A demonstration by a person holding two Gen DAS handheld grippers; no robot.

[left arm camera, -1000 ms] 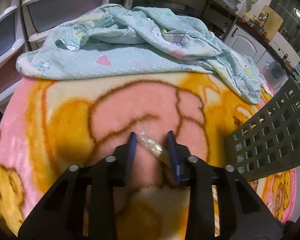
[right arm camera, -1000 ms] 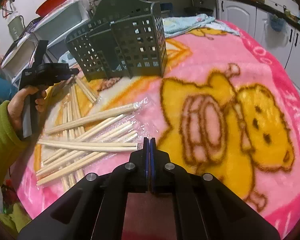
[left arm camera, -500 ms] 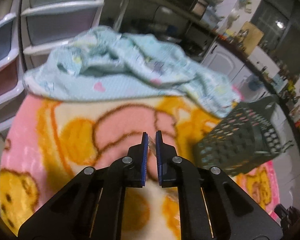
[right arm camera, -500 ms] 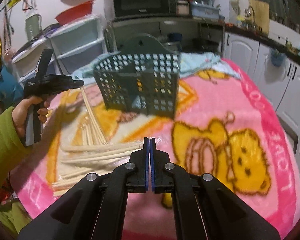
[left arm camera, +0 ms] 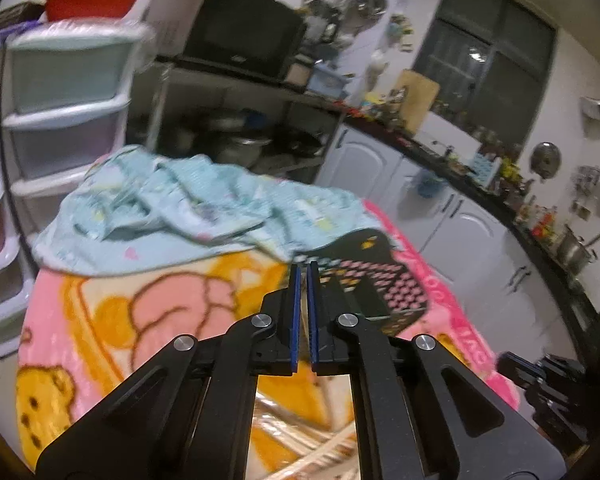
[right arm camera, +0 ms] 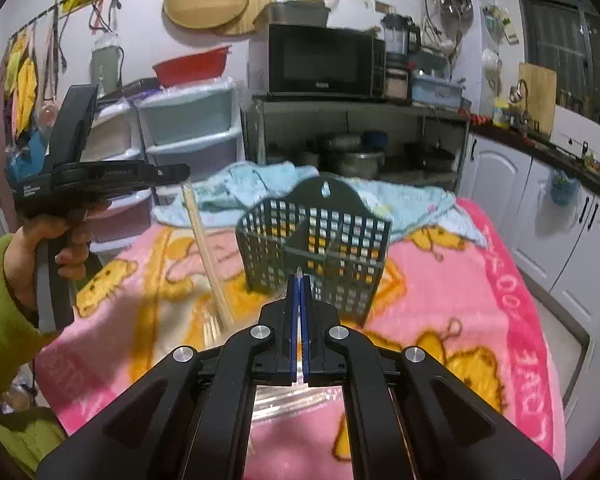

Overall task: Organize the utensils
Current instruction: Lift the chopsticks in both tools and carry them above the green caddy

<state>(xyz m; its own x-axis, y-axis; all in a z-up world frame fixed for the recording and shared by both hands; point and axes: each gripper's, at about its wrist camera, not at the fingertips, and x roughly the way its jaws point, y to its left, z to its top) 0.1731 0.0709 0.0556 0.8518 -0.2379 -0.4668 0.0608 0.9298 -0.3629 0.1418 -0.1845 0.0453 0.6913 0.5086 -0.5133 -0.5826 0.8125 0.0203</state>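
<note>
Left wrist view
Left gripper [left arm camera: 304, 312]: fingers are pressing nearly together on a wrapped chopstick pair; only a pale sliver is showing in the slit.
Basket [left arm camera: 374, 286]: dark slotted holder is standing just beyond the fingertips, partly hidden by them.
Loose chopsticks [left arm camera: 324, 446]: wrapped pairs are lying low in the view, under the gripper.
Surface: pink cartoon blanket [left arm camera: 100, 320] is covering the tabletop; a crumpled blue cloth [left arm camera: 180, 216] is lying at the far edge.

Right wrist view
Right gripper [right arm camera: 299, 320]: fingers are pressing together; whether they are pinching the clear wrapper seen in the slit, I cannot tell.
Wrapped chopsticks [right arm camera: 208, 252]: hanging slanted from the left gripper [right arm camera: 180, 170], lower end near the blanket, left of the basket [right arm camera: 314, 260].
Risk: the long stick is dangling from one end, so it is likely swinging; it could hit the rim or tip the light basket on the soft blanket. Slick wrapper could slip.
Room: kitchen; microwave [right arm camera: 320, 62], plastic drawers [right arm camera: 188, 128], white cabinets [right arm camera: 556, 208].
</note>
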